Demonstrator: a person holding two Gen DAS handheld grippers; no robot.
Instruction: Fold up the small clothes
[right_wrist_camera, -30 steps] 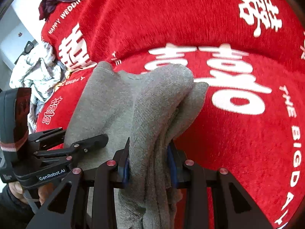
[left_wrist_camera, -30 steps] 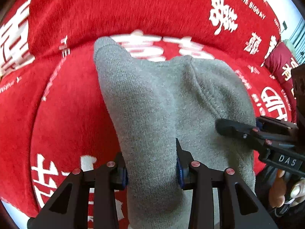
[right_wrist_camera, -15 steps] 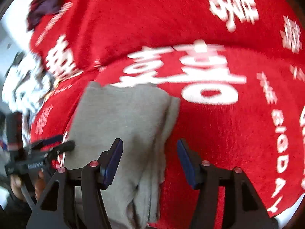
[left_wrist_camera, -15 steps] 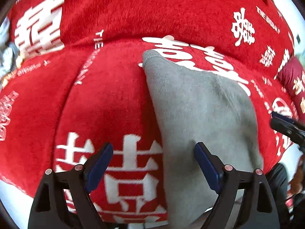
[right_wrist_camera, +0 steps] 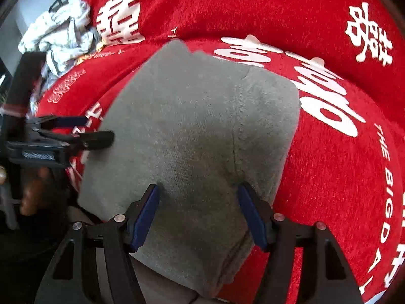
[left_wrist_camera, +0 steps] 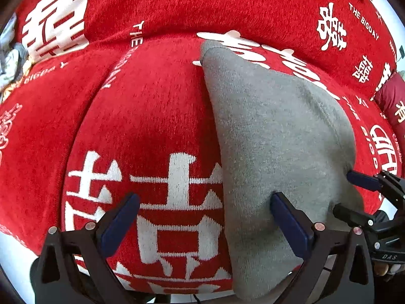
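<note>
A folded grey knit garment lies flat on the red blanket. My left gripper hangs over the garment's left edge with its jaws opening wide. One pad is above the grey cloth and the other above the blanket; neither presses on anything. My right gripper stands open above the garment's near right part, its blue pads clear of the cloth. Each gripper also shows in the other's view: the right gripper at the right edge, the left gripper at the left.
The red blanket with white characters covers the seat and the raised back behind it. A heap of pale crumpled clothes lies at the far left. A dark red cushion sits at the right. The blanket's front edge runs just below the grippers.
Both grippers have let go of the grey garment and opened. The cloth has dropped from a raised fold to lie flat. The left gripper has shifted left off the garment.
</note>
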